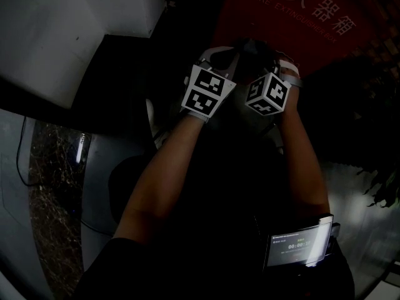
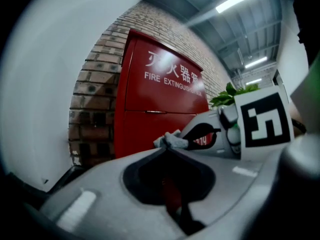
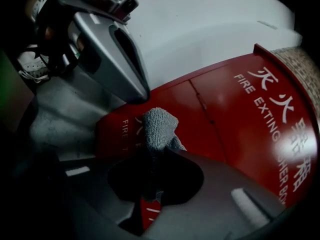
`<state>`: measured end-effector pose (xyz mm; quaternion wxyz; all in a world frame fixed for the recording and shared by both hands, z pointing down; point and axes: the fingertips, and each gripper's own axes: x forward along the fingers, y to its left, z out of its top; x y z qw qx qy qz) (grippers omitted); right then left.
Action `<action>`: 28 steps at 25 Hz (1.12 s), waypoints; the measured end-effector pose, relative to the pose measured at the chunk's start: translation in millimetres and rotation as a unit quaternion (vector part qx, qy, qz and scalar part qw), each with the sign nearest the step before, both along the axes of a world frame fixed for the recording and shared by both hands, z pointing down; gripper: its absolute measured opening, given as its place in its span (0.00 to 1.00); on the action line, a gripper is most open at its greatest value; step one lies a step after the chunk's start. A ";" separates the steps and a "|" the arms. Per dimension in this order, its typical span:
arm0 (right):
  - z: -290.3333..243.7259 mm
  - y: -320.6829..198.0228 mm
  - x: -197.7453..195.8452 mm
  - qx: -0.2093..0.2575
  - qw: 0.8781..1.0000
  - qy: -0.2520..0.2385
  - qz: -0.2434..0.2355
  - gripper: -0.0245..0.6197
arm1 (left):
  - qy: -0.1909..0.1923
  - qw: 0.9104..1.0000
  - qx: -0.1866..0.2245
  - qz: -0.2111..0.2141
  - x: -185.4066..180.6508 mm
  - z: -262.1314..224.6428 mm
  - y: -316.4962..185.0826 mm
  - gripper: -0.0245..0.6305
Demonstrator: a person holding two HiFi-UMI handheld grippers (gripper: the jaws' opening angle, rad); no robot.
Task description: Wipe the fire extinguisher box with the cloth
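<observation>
Right tool (image 3: 159,153) clenched on grey cloth (image 3: 159,126). Cloth pokes up past tips, close over red front of fire extinguisher box (image 3: 240,119); contact unclear. Left tool (image 2: 168,150) clenched empty, jaws pressed together, tips just beside cloth. Box upright against brick wall (image 2: 95,84). Green plant (image 2: 231,94) at box's far side.

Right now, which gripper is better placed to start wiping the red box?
Right: the right gripper is shut on the cloth, close before the fire extinguisher box; the left gripper looks shut and empty.
</observation>
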<state>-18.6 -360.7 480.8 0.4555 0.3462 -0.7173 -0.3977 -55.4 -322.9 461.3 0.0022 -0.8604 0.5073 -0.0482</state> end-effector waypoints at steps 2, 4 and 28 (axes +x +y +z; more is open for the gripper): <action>21.0 -0.9 -1.3 -0.012 1.000 0.007 -0.002 0.08 | -0.004 1.000 -0.006 0.001 1.6 9.8 -3.1 0.04; 43.3 -1.9 -1.7 -0.028 0.999 0.015 0.002 0.08 | -0.009 1.000 -0.016 0.002 2.4 20.4 -5.6 0.04; 208.4 8.9 -5.3 -0.171 0.982 0.085 -0.004 0.08 | 0.021 0.997 -0.076 -0.009 -13.6 43.1 -8.9 0.04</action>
